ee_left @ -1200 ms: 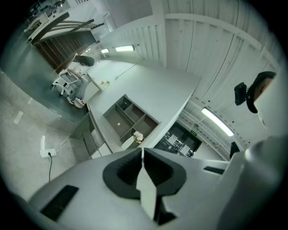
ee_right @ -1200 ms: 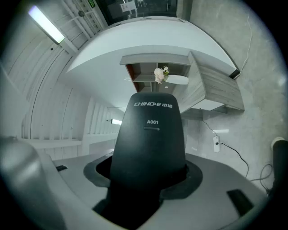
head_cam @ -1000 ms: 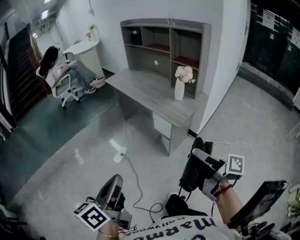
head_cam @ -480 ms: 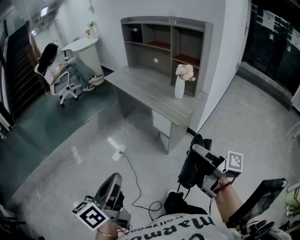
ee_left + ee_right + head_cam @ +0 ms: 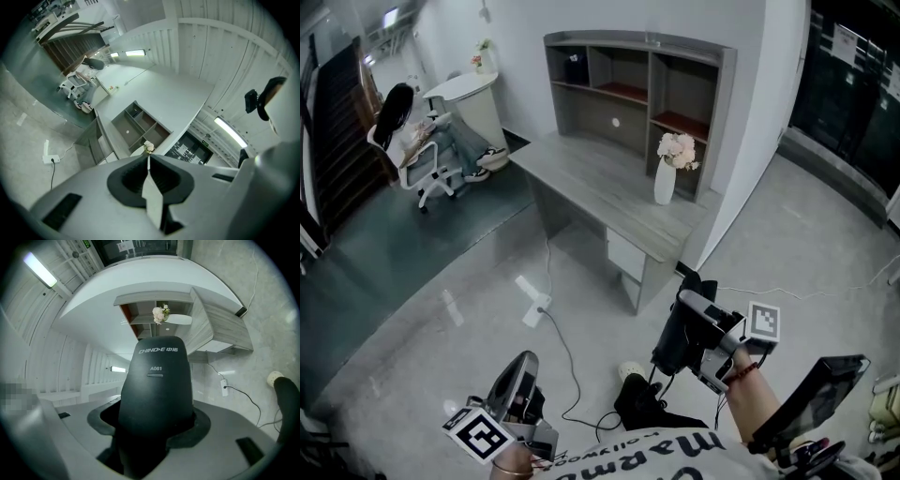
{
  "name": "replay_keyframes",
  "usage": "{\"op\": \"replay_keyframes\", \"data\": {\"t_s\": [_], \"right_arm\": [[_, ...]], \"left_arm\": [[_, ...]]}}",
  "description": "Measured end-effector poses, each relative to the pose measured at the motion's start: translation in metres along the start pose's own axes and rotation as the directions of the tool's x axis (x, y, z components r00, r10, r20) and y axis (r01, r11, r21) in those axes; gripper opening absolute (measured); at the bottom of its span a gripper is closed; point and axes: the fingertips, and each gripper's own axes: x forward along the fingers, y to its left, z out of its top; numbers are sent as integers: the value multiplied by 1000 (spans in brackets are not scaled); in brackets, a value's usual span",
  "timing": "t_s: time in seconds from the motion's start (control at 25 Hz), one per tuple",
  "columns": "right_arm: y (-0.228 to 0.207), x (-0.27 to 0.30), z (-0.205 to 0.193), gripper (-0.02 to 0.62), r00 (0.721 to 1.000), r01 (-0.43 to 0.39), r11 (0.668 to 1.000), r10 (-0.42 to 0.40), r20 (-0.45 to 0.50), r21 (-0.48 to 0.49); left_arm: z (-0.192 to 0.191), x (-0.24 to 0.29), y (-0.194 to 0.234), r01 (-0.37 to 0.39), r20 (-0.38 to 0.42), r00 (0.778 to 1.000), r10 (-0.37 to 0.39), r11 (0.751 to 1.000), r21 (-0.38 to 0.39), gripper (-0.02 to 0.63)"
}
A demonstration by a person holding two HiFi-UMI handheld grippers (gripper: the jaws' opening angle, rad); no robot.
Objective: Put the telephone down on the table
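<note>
Right tongs (image 5: 686, 334) clamp the black telephone (image 5: 156, 385), well short of the worktop (image 5: 600, 195) — left tongs (image 5: 520, 377) closed, empty. Best bet: carry it level, set down clear of the vase (image 5: 665, 183), then release.

Probably an office: grey desk (image 5: 602, 190) with shelf hutch (image 5: 647, 89), swivel chair (image 5: 424, 174).

Far ahead of the jaws we see a white vase (image 5: 665, 183) of pale flowers before a grey shelf unit (image 5: 628, 84). Well off to their left, a person (image 5: 401, 122) sits on a white chair (image 5: 427, 173). Nearer the jaws, a power strip (image 5: 536, 307) lies on the floor (image 5: 441, 328).
</note>
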Motion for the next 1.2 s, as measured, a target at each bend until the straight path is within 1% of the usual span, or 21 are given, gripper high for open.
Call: {"op": "replay_keyframes", "data": {"t_s": [0.36, 0.52, 0.68, 0.84, 0.92, 1.04, 1.2], "right_arm": [[-25, 56, 69, 282, 999, 46, 999, -47, -26, -11], [-37, 86, 111, 282, 997, 68, 998, -68, -24, -8], [-47, 116, 156, 282, 997, 75, 997, -75, -20, -8], [-54, 126, 173, 282, 996, 86, 996, -86, -18, 4], [-57, 137, 185, 282, 996, 89, 996, -89, -27, 1], [-60, 159, 203, 282, 995, 89, 996, -89, -49, 0], [-70, 183, 221, 282, 992, 101, 995, -101, -82, 0]], "left_arm": [[29, 73, 26, -35, -13, 999, 36, 999, 18, 21], [38, 116, 43, -49, -39, 998, 49, 999, 11, 21], [40, 161, 66, -81, -66, 995, 80, 997, -10, 21], [30, 177, 79, -105, -100, 990, 101, 994, -33, 21], [31, 190, 85, -115, -108, 988, 111, 993, -40, 21], [40, 214, 94, -125, -102, 987, 120, 991, -39, 21], [52, 239, 100, -131, -74, 989, 128, 991, -35, 21]]}}
